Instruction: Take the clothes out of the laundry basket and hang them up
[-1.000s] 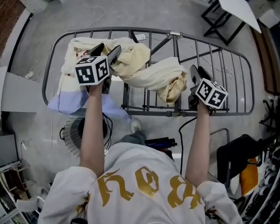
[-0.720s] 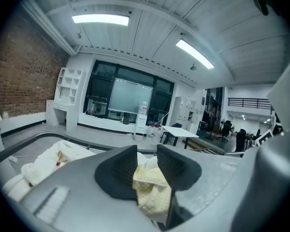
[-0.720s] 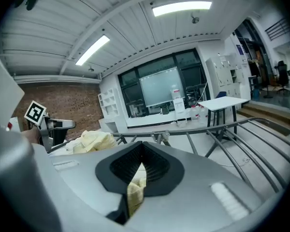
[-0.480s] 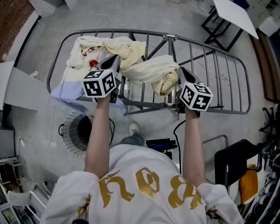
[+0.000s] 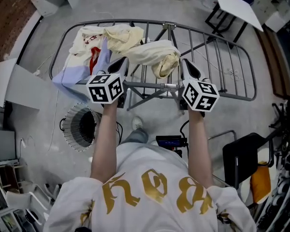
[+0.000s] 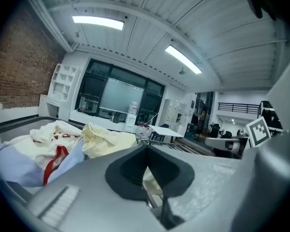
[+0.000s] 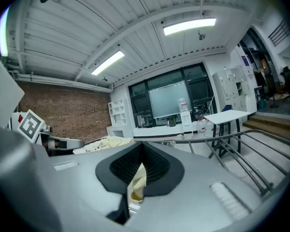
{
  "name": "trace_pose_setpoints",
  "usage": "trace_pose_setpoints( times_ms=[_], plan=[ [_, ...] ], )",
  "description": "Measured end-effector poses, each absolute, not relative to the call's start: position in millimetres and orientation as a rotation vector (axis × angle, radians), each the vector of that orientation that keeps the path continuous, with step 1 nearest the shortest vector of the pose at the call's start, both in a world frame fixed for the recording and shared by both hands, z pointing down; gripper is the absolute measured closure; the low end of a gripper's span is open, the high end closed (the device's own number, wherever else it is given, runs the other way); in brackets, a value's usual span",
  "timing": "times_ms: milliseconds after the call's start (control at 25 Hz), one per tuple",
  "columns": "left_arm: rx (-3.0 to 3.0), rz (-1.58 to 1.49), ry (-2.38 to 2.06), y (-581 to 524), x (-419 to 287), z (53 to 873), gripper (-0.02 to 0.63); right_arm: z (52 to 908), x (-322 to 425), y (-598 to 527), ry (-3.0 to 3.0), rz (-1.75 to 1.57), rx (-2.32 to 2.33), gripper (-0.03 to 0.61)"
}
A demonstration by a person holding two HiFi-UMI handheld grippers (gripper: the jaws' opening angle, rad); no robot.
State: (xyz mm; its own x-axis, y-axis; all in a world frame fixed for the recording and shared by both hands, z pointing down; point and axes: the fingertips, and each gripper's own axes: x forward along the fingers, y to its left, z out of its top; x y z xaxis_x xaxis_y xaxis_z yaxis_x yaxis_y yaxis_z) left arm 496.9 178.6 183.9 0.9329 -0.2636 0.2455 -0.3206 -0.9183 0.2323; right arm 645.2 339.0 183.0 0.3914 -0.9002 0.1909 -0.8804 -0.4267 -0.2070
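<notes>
A grey drying rack (image 5: 232, 66) stands before me. Over its middle bars lies a bunched cream garment (image 5: 154, 52), which the left gripper view (image 6: 106, 137) also shows. A light blue garment (image 5: 79, 71) with a red strip and a white printed one (image 5: 89, 37) hang at the rack's left end. My left gripper (image 5: 122, 63) is shut and sits just left of the cream garment. My right gripper (image 5: 186, 64) is shut just right of it. In both gripper views the jaws (image 6: 146, 148) (image 7: 142, 148) meet, and cream cloth (image 7: 137, 180) shows through the slit below them.
A round dark mesh basket (image 5: 79, 127) stands on the floor under the rack's left end. There is a white table (image 5: 234, 6) at the back right, a black chair (image 5: 246, 163) at the right, a white shelf unit (image 5: 9, 88) at the left, and a black device (image 5: 171, 141) with cables by my feet.
Both grippers have drawn back toward me and closer together, off the rack's front bar. The cream garment stays on the bars. The rack now sits higher in the head view.
</notes>
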Motion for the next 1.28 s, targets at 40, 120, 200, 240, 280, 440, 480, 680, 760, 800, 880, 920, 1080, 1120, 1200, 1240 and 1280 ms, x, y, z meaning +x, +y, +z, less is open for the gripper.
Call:
trace_pose_setpoints(
  times_ms=[40, 120, 200, 240, 280, 440, 480, 680, 760, 800, 880, 920, 1080, 1120, 1200, 1240, 1280],
  plan=[
    [2.827, 0.296, -0.430, 185, 494, 182, 0.612, 183, 642, 344, 1.639, -0.419, -2.563, 0.551],
    [2.838, 0.280, -0.425, 195, 489, 176, 0.612, 182, 637, 352, 1.627, -0.414, -2.578, 0.552],
    [2.840, 0.261, -0.418, 202, 486, 172, 0.612, 182, 634, 360, 1.613, -0.415, -2.589, 0.552],
    [2.839, 0.252, -0.414, 205, 486, 170, 0.612, 183, 632, 363, 1.610, -0.417, -2.593, 0.551],
    [2.838, 0.245, -0.411, 208, 485, 169, 0.612, 183, 632, 366, 1.608, -0.420, -2.596, 0.552],
    [2.841, 0.233, -0.403, 216, 485, 165, 0.612, 183, 632, 373, 1.603, -0.422, -2.603, 0.552],
    [2.842, 0.234, -0.401, 217, 485, 165, 0.612, 182, 632, 373, 1.605, -0.423, -2.604, 0.552],
    [2.832, 0.236, -0.399, 218, 483, 166, 0.612, 183, 631, 375, 1.613, -0.428, -2.609, 0.552],
    [2.834, 0.235, -0.400, 218, 483, 166, 0.612, 184, 631, 374, 1.613, -0.431, -2.606, 0.552],
    [2.835, 0.237, -0.403, 217, 482, 166, 0.612, 184, 631, 374, 1.612, -0.437, -2.598, 0.552],
    [2.849, 0.262, -0.422, 217, 480, 169, 0.612, 183, 629, 373, 1.610, -0.451, -2.566, 0.552],
    [2.861, 0.281, -0.430, 217, 480, 171, 0.612, 181, 629, 373, 1.609, -0.454, -2.550, 0.552],
    [2.877, 0.299, -0.430, 218, 481, 171, 0.612, 177, 630, 372, 1.608, -0.452, -2.529, 0.552],
    [2.884, 0.306, -0.431, 219, 481, 171, 0.612, 178, 629, 372, 1.609, -0.458, -2.526, 0.552],
    [2.899, 0.320, -0.432, 220, 482, 171, 0.612, 180, 629, 372, 1.612, -0.472, -2.524, 0.552],
    [2.902, 0.322, -0.430, 219, 482, 171, 0.612, 181, 629, 372, 1.612, -0.476, -2.525, 0.552],
    [2.900, 0.321, -0.428, 219, 483, 172, 0.612, 182, 629, 371, 1.612, -0.478, -2.526, 0.552]
  ],
)
